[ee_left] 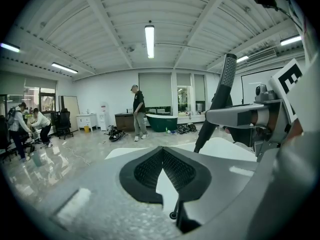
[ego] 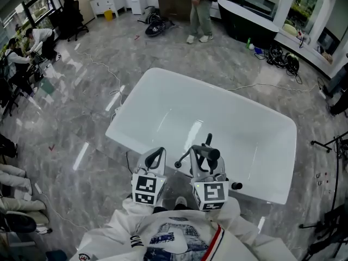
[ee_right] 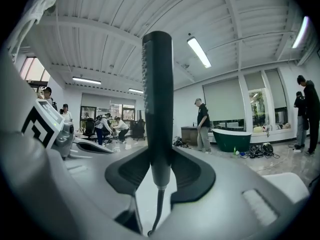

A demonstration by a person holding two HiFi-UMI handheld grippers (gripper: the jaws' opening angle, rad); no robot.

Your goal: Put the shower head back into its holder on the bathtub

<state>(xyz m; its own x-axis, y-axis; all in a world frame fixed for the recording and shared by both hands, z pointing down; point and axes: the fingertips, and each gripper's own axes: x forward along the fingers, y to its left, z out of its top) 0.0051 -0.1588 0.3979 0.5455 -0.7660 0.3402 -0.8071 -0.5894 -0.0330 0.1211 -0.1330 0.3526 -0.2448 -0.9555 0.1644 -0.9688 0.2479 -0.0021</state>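
Observation:
The black stick-shaped shower head (ee_right: pixel 157 99) stands upright between the pads of my right gripper (ee_right: pixel 159 164), which is shut on its handle; its thin hose (ee_right: pixel 156 211) hangs below. In the head view that gripper (ego: pixel 205 152) holds the shower head (ego: pixel 209 142) over the near rim of the white bathtub (ego: pixel 163 78). A small black fitting (ego: pixel 236 186) sits on that rim, right of the gripper. My left gripper (ego: pixel 155 153) is just to the left, shut and empty, its pads touching (ee_left: pixel 162 153). In the left gripper view the shower head (ee_left: pixel 223 91) rises at the right.
Grey marble floor surrounds the tub, with a white cable (ego: pixel 103 69) trailing across it. A person (ego: pixel 201 10) stands at the back beside a dark bathtub (ego: pixel 250 20). Black gear and cables (ego: pixel 284 58) lie back right, stands (ego: pixel 331 145) at the right, seated people (ego: pixel 22 50) at the left.

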